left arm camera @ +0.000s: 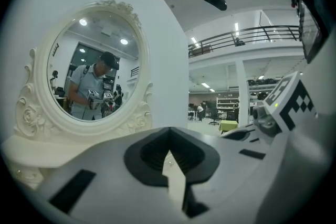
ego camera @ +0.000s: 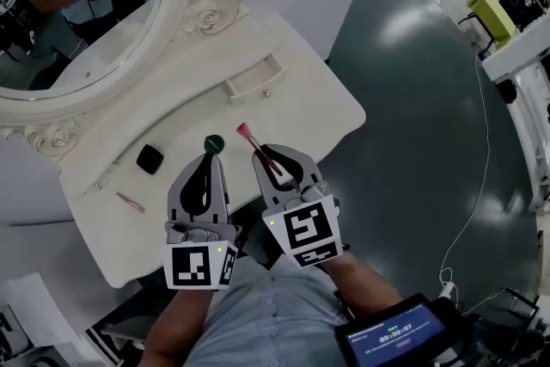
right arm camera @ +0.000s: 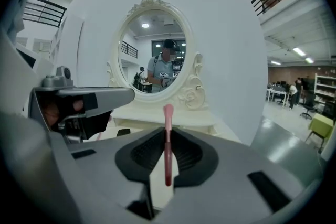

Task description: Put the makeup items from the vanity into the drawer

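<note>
Over the counter (ego camera: pixel 301 112), a pink brush (ego camera: pixel 258 146) is clamped in the right gripper (ego camera: pixel 277 161); the left gripper (ego camera: pixel 206 163) is clenched empty. A black compact (ego camera: pixel 149 158) and a pink stick (ego camera: pixel 131 202) are left to stow.

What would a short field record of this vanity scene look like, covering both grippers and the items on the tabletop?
right gripper: shut on pink brush
left gripper: jaws together, nothing held
vanity: cream, with oval mirror
loose on top: black item, green round item, thin pink item
drawer: small, knobbed, below the mirror; contents not visible
</note>
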Available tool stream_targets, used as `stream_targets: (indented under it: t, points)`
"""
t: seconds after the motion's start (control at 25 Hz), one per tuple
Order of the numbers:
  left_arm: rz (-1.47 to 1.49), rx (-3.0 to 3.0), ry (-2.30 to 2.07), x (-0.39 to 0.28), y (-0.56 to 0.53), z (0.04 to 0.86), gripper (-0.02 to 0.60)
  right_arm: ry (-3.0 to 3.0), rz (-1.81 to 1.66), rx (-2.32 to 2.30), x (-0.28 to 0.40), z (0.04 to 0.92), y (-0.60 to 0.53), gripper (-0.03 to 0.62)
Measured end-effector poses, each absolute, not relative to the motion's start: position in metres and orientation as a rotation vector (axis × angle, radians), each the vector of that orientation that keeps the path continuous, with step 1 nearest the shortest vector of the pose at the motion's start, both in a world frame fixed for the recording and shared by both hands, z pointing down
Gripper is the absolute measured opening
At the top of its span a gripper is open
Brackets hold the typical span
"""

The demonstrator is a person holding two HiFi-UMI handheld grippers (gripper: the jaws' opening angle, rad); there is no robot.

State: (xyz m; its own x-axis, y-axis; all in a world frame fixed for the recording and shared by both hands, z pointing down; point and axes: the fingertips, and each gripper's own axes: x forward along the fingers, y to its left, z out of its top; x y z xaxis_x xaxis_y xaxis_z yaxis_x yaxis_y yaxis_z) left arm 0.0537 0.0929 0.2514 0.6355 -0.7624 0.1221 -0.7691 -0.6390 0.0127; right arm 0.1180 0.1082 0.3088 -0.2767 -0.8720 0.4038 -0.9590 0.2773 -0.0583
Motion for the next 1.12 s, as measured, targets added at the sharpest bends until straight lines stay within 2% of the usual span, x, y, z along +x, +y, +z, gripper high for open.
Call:
stream_targets:
  t: [0.32, 0.76, 1.12]
  points:
    - [0.15, 2.798, -1.319, 0.101, 0.092, 0.242, 0.0, -2.27, 0.373, 1.749, 0.176, 0.291, 0.103, 0.041]
    - [0.15, 2.741, -1.385, 0.106, 0.044, 0.255, 0.0, -2.256, 0.358, 1.691, 0.196, 0.305, 0.061, 0.041]
    - [0.211, 2.628, -1.423, 0.11, -0.011, 0.293, 0.0, -2.251, 0.392, 1.422, 0.198, 0.352, 0.008, 0.041]
